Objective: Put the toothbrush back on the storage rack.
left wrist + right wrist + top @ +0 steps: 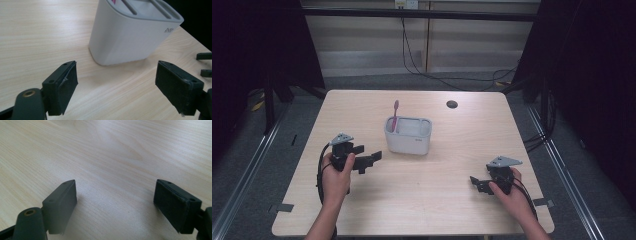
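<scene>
A white, divided holder [408, 135] stands upright near the middle of the wooden table [362, 107], and a pink toothbrush [395, 114] sticks up from its left compartment. My left gripper [371, 160] rests on the table just left of the holder, open and empty. Its view looks between the wide-apart jaws at the holder's white side [125, 40]. My right gripper [476, 183] sits near the table's front right, open with nothing between its fingers [62, 202], above bare wood.
A dark round hole [452, 104] is in the table's far right part. Cables [422, 65] trail on the floor behind the table. Dark frame posts stand at both sides.
</scene>
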Demonstrator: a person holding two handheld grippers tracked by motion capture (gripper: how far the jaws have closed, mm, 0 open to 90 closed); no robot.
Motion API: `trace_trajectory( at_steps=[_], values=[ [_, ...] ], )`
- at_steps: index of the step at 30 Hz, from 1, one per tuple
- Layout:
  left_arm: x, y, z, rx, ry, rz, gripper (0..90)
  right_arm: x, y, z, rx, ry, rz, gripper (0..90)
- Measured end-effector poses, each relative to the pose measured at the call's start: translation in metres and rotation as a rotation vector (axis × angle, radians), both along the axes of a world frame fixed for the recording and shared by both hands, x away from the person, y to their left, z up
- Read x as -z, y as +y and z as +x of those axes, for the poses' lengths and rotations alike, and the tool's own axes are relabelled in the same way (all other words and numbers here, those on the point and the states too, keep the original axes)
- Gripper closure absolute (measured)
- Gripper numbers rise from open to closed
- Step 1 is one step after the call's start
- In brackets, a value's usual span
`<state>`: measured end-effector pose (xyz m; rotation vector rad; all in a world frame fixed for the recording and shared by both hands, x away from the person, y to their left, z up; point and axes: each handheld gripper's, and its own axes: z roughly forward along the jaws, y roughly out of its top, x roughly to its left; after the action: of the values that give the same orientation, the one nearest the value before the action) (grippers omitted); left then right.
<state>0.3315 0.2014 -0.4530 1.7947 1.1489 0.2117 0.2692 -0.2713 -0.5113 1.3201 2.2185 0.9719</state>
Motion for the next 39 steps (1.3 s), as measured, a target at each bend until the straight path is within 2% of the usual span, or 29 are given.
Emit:
trace_trajectory(
  at_steps=[16,29,34,39],
  values=[
    [0.026,0.017,-0.012,0.028,0.022,0.065,18.0,0.000,0.000,0.000,0.000,0.001,0.000,18.2],
    [0.035,0.021,-0.020,0.053,0.024,0.106,18.1,0.000,0.000,0.000,0.000,0.001,0.000,18.2],
    [0.038,0.023,-0.023,0.068,0.023,0.145,18.2,0.000,0.000,0.000,0.000,0.001,0.000,18.2],
    [0.039,0.023,-0.025,0.072,0.028,0.153,18.1,0.000,0.000,0.000,0.000,0.001,0.000,18.2]
  ],
)
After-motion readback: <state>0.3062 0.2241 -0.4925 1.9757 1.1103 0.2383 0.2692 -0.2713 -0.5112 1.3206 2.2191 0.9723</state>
